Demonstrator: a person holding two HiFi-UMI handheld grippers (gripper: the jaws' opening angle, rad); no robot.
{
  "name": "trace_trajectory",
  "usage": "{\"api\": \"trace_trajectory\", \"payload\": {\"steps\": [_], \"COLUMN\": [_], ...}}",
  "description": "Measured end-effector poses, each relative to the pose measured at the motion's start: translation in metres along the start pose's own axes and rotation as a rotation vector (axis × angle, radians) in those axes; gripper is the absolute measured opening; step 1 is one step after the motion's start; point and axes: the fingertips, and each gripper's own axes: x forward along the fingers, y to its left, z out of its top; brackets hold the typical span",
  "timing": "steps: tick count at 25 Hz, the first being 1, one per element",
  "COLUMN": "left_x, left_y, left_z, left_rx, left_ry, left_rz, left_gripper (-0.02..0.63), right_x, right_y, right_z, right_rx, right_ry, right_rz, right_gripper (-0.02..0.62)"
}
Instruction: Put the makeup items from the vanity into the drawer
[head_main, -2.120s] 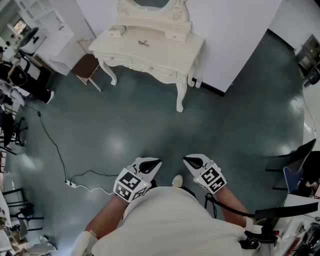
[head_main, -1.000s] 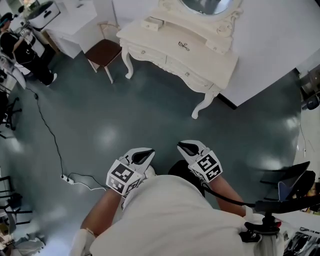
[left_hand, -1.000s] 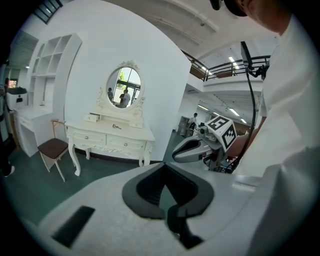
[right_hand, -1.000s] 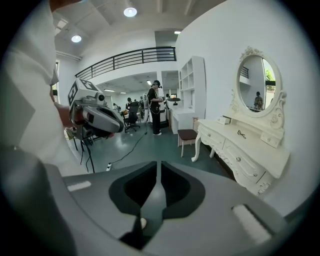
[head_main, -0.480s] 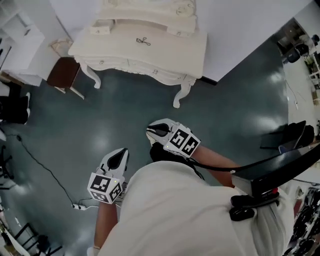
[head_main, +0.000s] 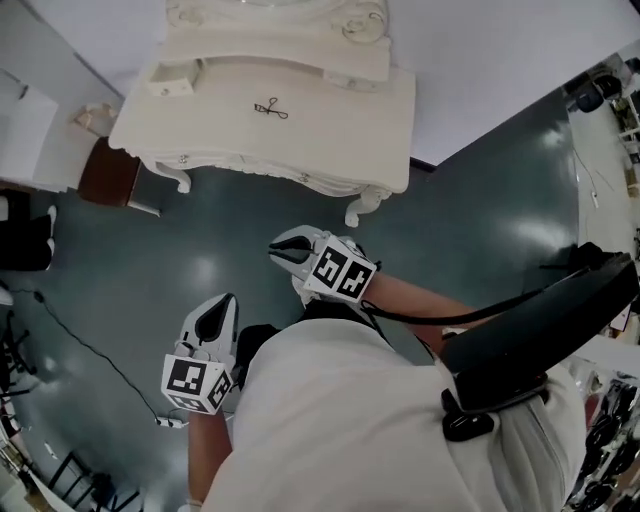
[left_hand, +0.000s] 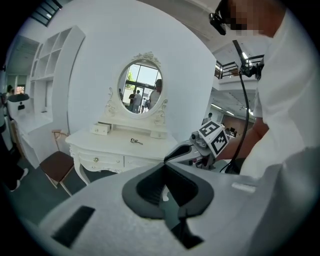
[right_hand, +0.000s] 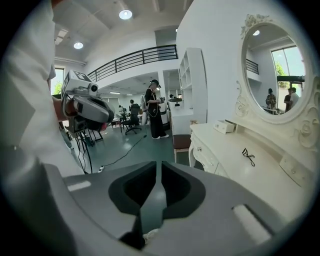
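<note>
The white vanity (head_main: 330, 130) stands ahead of me, its drawers (left_hand: 96, 160) closed. A black eyelash curler (head_main: 267, 108) lies on its top, also seen in the left gripper view (left_hand: 136, 142) and the right gripper view (right_hand: 248, 156). My right gripper (head_main: 283, 250) hangs over the floor just short of the vanity's front edge, shut and empty. My left gripper (head_main: 222, 308) is lower and further back, also shut with nothing in it. Neither touches the vanity. From their own cameras, the left jaws (left_hand: 164, 165) and right jaws (right_hand: 158, 170) are together.
Two small white boxes (head_main: 168, 78) (head_main: 340, 80) sit at the back of the vanity under an oval mirror (left_hand: 142, 89). A brown chair (head_main: 105, 170) stands at its left. A cable and power strip (head_main: 165, 420) lie on the floor. A black stand (head_main: 540, 330) is at my right.
The vanity has come nearer in the head view. My right gripper has moved forward toward it, while the left has dropped back. Both stayed shut.
</note>
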Motion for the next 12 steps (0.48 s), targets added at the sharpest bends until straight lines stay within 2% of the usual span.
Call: {"api": "trace_trajectory", "payload": {"steps": [7,12], "left_x": [0.022,0.021], "left_y": [0.077,0.152], "left_z": [0.019,0.034], "left_rx": [-0.063,-0.045], "left_ry": [-0.003,-0.024], "left_rz": [0.016,-0.019], "left_gripper": [0.003,0.003], "right_x": [0.056,0.102], "right_y": [-0.066,-0.106], "right_z": [0.017,0.036], "right_rx": [0.029,0.035], "right_ry": [0.028,0.065], "right_rz": [-0.015,-0.095], "right_gripper": [0.037,0.037]}}
